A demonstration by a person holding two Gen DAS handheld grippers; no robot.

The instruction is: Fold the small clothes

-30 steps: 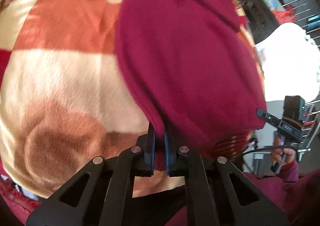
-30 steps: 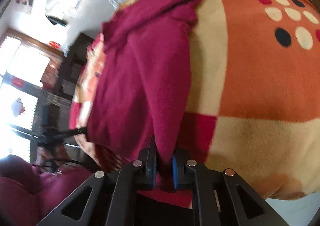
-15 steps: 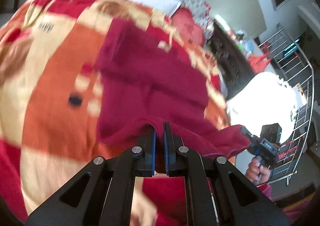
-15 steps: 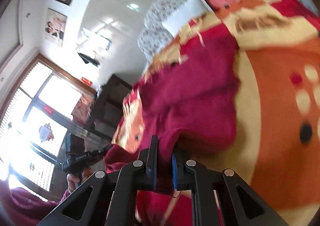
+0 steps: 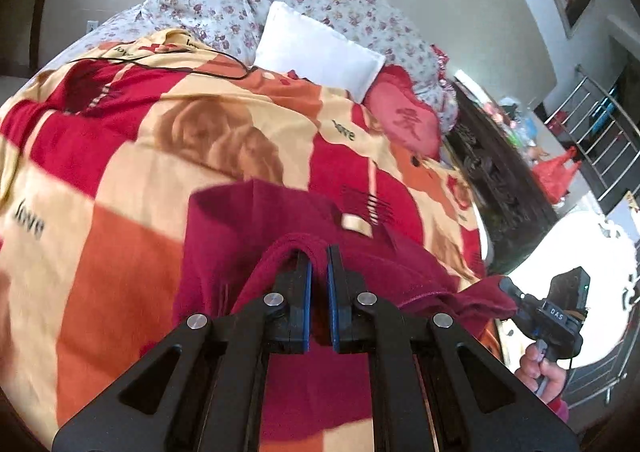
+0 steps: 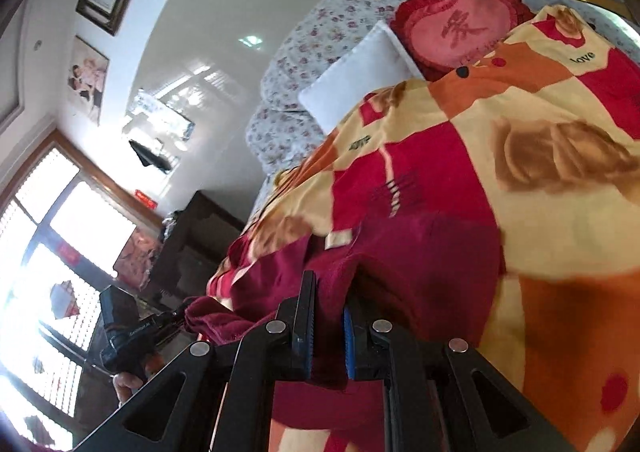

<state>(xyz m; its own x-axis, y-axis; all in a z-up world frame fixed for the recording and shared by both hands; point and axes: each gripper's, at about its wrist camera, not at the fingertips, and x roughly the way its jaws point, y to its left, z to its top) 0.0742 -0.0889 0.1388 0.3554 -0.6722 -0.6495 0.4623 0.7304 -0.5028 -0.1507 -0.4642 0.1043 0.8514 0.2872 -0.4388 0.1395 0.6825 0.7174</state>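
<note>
I am holding the maroon garment (image 5: pixel 256 236) by its near edge, left tool (image 5: pixel 317 264) and right tool (image 6: pixel 329 304) each pinched nearly closed on a fold of it, the rest lying on the patterned blanket (image 5: pixel 132 187). I judge I am mid-fold; next I am carrying this edge forward evenly.

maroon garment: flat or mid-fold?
Mid-fold. Both grippers, left gripper and right gripper, pinch the maroon garment; its edge arches up off the blanket.

Right gripper (image 6: pixel 326 328), bottom centre: jaws clamped on maroon garment (image 6: pixel 420 276). Blanket (image 6: pixel 560 211) fills right. Left gripper (image 6: pixel 176 318), lower left, grips the garment's other edge.
</note>
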